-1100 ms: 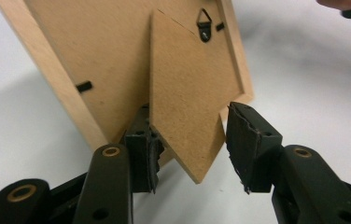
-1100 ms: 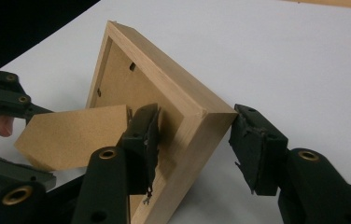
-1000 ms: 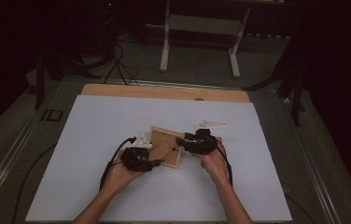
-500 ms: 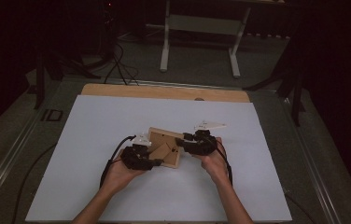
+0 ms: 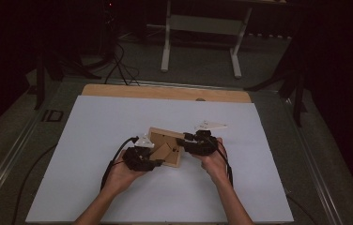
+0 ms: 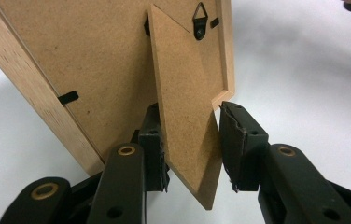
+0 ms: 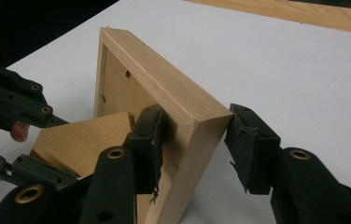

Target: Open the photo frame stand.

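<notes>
A light wooden picture frame (image 5: pixel 161 138) lies back-up on the white sheet. Its brown fibreboard stand (image 6: pixel 183 107) is swung up off the back. My left gripper (image 6: pixel 190 109) comes in from the frame's near left, and its pads sit against the two edges of the stand (image 5: pixel 164 152), shut on it. My right gripper (image 7: pixel 194 114) straddles the frame's right corner (image 7: pixel 164 88). One pad lies inside against the rail and the other just meets the outer corner, with a gap below. Its jaws have just been closing with that corner between them. In the high view the left gripper (image 5: pixel 153 162) and right gripper (image 5: pixel 185 143) flank the frame.
The white sheet (image 5: pixel 118 117) covers the table, with a bare wooden strip (image 5: pixel 165 91) along the far edge. Black cables trail from both grippers toward the person. A metal stand (image 5: pixel 198 42) and floor cables lie beyond the table in the dark.
</notes>
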{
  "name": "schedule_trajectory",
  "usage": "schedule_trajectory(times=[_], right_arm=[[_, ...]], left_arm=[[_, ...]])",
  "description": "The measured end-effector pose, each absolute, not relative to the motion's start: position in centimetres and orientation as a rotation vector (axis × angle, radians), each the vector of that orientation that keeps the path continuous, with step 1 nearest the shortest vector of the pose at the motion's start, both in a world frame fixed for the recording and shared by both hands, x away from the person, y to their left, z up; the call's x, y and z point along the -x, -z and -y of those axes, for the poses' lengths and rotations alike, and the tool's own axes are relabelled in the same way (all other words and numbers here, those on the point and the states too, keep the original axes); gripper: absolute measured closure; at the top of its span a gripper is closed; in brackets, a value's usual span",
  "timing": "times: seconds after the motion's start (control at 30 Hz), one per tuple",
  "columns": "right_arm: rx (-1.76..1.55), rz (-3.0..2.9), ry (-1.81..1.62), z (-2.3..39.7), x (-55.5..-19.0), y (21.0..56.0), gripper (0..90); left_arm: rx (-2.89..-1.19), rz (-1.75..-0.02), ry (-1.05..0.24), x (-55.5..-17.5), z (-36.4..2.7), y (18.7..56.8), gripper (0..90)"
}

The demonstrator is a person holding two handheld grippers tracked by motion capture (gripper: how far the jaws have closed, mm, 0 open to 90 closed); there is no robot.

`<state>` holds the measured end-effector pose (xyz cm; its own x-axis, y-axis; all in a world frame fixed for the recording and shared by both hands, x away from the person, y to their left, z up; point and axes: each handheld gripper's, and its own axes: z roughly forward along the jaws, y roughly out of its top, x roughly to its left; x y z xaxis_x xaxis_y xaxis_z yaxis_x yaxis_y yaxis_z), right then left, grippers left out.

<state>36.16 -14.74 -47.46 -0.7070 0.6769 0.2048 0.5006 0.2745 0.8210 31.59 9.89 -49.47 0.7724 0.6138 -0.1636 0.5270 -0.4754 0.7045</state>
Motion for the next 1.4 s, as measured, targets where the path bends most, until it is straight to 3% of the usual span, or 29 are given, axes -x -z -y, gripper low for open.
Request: schedule_trajectory(times=[1.0, 1.27, 1.4], right_arm=[[-1.079, -2.35, -1.363, 13.7, -36.9, 46.5, 54.6], [-1.0, -2.366, -1.34, 13.7, -36.3, 46.4, 54.8], [-0.982, -2.374, -1.347, 13.8, -36.1, 46.5, 55.1]], left_arm=[[-2.188, -0.883, -0.274, -32.8, -8.9, 50.6, 66.5], [-2.186, -0.852, -0.278, -32.3, -9.2, 50.0, 63.0], [-2.185, -0.845, -0.291, -32.1, -9.4, 49.8, 68.4]])
